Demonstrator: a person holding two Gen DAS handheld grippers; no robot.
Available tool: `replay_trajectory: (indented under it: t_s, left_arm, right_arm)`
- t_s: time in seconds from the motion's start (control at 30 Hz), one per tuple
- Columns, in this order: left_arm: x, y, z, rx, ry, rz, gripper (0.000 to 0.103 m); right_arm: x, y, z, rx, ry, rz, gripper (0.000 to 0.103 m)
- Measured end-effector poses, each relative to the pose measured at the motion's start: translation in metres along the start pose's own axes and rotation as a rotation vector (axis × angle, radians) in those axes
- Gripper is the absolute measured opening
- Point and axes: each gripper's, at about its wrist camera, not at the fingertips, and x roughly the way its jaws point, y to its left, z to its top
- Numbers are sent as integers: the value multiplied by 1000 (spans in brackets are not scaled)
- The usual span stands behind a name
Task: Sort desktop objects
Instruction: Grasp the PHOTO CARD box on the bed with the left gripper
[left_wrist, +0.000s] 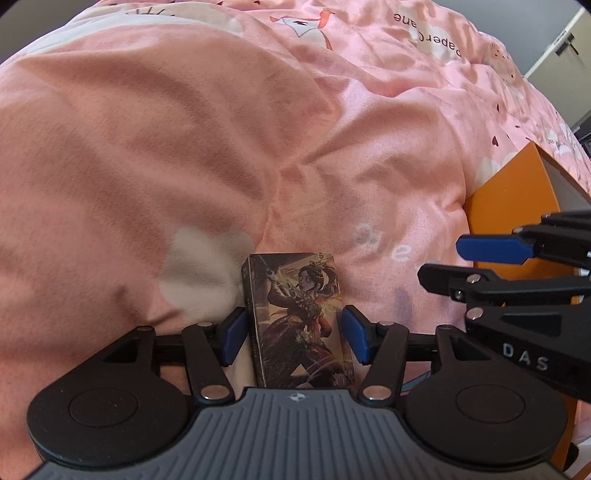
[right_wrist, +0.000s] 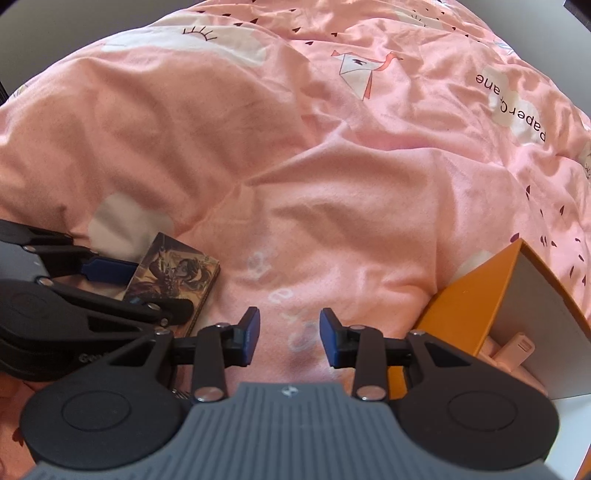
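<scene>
A rumpled pink duvet (left_wrist: 221, 147) printed with paper cranes fills both frames. A grey wall (right_wrist: 55, 29) shows upper left; a door handle (left_wrist: 565, 40) upper right.

A bedroom in a home is showing here. A rumpled pink quilt (right_wrist: 332, 166) is covering a bed and filling nearly both views, printed with folded-paper cranes (right_wrist: 364, 70), small dark hearts, white clouds and the words "Paper Crane". An orange storage box (right_wrist: 476, 306) with a pale lining is sitting on the bedding at the right edge. In the upper right corner of the left wrist view, a pale wall and a door with a dark lever handle (left_wrist: 567, 40) are peeking past the quilt, looking domestic rather than commercial.
</scene>
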Motion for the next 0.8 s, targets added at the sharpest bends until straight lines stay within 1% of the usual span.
replay_trajectory:
  t_s: [0.1, 0.13, 0.17, 0.2, 0.3, 0.4, 0.47, 0.53, 0.57, 0.63, 0.73, 0.77, 0.8]
  left_arm:
    - [-2, -4, -3, 34, -12, 4, 68]
    - [-4, -3, -4, 40, -15, -2, 66]
    - [-8, -3, -5, 46, -24, 3, 56]
    - [-13, -2, -5, 45, -31, -1, 51]
    - [-24, 4, -8, 31, -52, -57, 49]
    - [-36, 5, -9, 22, -82, -137, 49]
    - [-38, 8, -9, -10, -89, -175, 49]
    - [-35, 14, -7, -74, -90, -213, 49]
    - [-32, 17, -6, -108, -87, -228, 49]
    - [-27, 22, -3, -172, -79, -232, 49]
    - [-25, 28, -2, -234, -82, -284, 49]
    - [-25, 28, -2, -244, -83, -313, 43]
    - [-25, 29, -2, -255, -78, -349, 41]
  right_arm:
    - [-1, -2, 1, 3, -6, -1, 38]
    - [-1, -2, 1, 7, -4, 4, 38]
    - [-1, -2, 1, 10, -3, 8, 38]
    - [-1, -2, 0, 12, -3, 8, 38]
    - [1, -2, -2, 13, 3, 17, 38]
    - [2, -1, -5, 16, 7, 29, 38]
    - [1, -1, -6, 17, 3, 25, 38]
    - [-1, -3, -6, 26, -3, 22, 38]
    - [-2, -4, -6, 30, -6, 22, 38]
    - [-4, -4, -5, 34, -12, 23, 38]
    - [-6, -3, -4, 34, -17, 27, 38]
    - [-6, -2, -4, 35, -16, 30, 37]
    - [-5, -2, -3, 36, -15, 35, 37]
